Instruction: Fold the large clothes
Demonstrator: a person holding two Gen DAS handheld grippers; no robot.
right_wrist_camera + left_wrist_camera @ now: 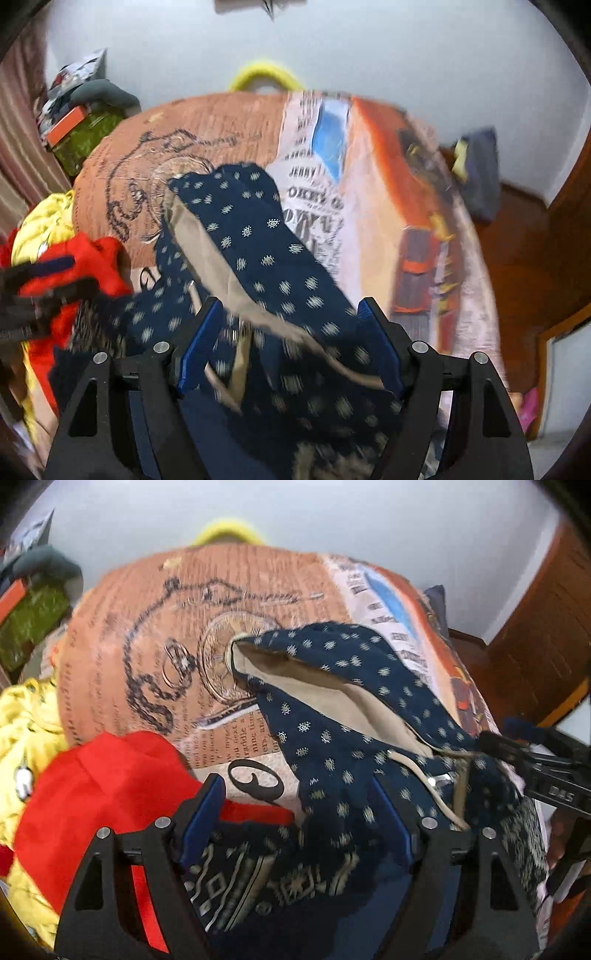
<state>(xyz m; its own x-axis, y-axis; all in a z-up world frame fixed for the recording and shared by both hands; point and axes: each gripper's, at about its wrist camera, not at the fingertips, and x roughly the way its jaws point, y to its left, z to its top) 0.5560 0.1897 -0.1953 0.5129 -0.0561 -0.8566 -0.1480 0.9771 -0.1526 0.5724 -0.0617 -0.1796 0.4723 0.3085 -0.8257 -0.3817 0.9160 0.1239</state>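
Observation:
A navy garment with small cream dots and a beige lining (332, 709) lies bunched on the printed bed cover (147, 627). It also shows in the right wrist view (266, 251). My left gripper (299, 797) is open, and the garment's patterned hem lies between and over its blue fingers (205, 812). My right gripper (291, 325) is open too, with the garment draped across its fingers (199, 339). The right gripper shows at the right edge of the left wrist view (535, 764), close to the garment's opening. The left gripper shows blurred at the left of the right wrist view (44, 291).
A red garment (92, 786) and a yellow one (26, 723) lie at the bed's left side. A green box and clutter (33, 616) sit at the far left. A yellow hoop (264, 75) stands behind the bed. A wooden door (539, 635) is at the right.

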